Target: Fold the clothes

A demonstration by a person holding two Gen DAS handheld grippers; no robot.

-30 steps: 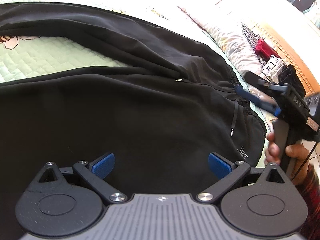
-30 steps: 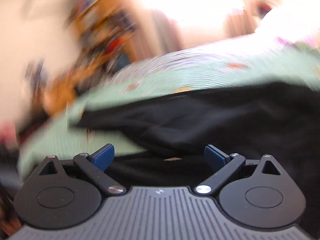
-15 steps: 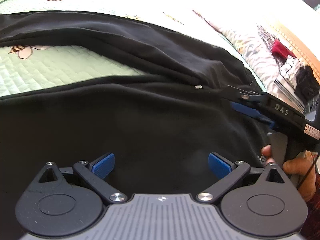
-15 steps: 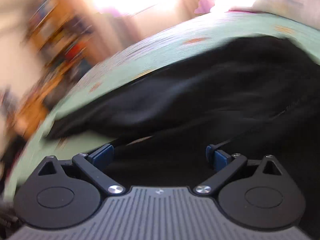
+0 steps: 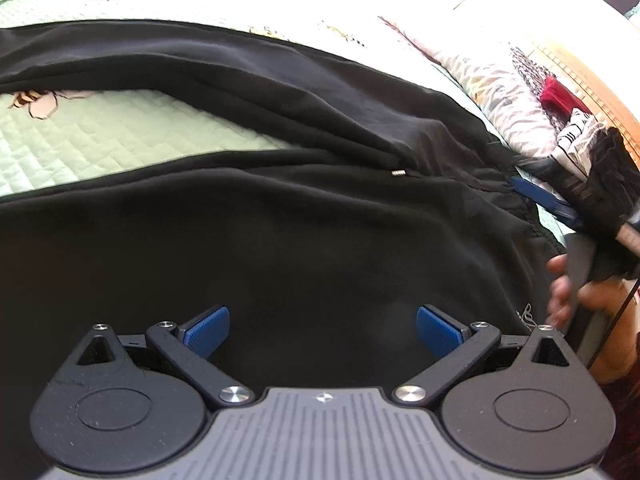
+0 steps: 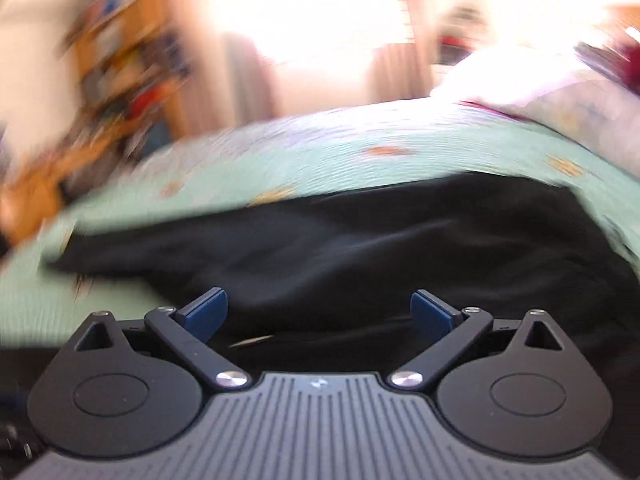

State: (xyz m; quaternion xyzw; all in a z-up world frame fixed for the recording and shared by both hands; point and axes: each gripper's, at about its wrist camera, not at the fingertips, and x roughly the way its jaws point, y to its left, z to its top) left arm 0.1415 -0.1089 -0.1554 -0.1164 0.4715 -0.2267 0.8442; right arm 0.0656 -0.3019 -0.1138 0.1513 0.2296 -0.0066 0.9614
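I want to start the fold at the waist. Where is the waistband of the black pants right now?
In the left wrist view, the waistband lies at the right end of the black pants, beside the right gripper and near the clothes pile.

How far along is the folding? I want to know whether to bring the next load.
Done: the black sweatpants lie spread on the green quilt, legs apart, no fold visible. In hand: nothing yet; the left gripper hovers open over the fabric, and the right gripper is open near the waistband end. Left: every fold.
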